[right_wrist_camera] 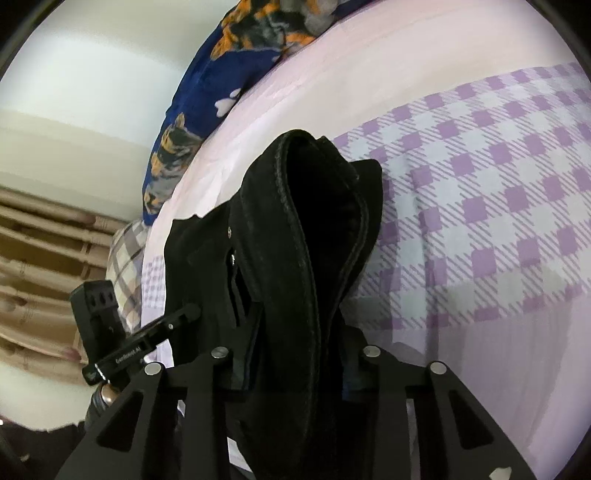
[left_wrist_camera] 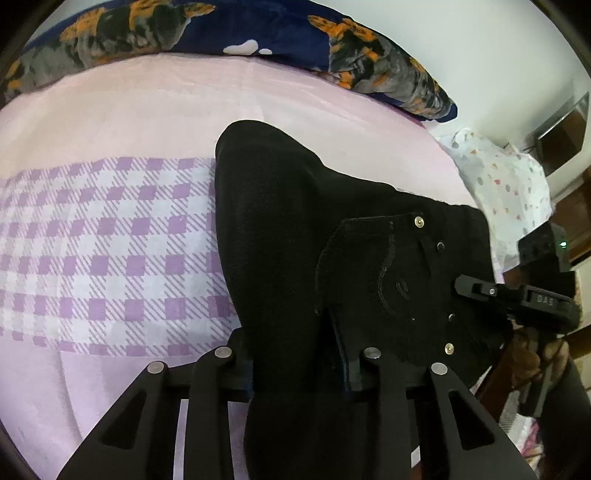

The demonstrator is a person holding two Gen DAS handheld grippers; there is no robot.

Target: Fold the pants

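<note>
The black denim pants (left_wrist_camera: 295, 229) lie on the pink bedsheet with a purple checked band (left_wrist_camera: 110, 251), running from the middle of the left wrist frame down to its bottom edge, where the left gripper (left_wrist_camera: 295, 369) has them between its fingers. The right gripper (left_wrist_camera: 476, 288) meets their waistband at the right edge. The dark blue blanket with orange and grey animal print (left_wrist_camera: 147, 33) lies behind, across the top. The white dotted cloth (left_wrist_camera: 506, 184) is at the upper right, beyond the bed's edge.
</note>
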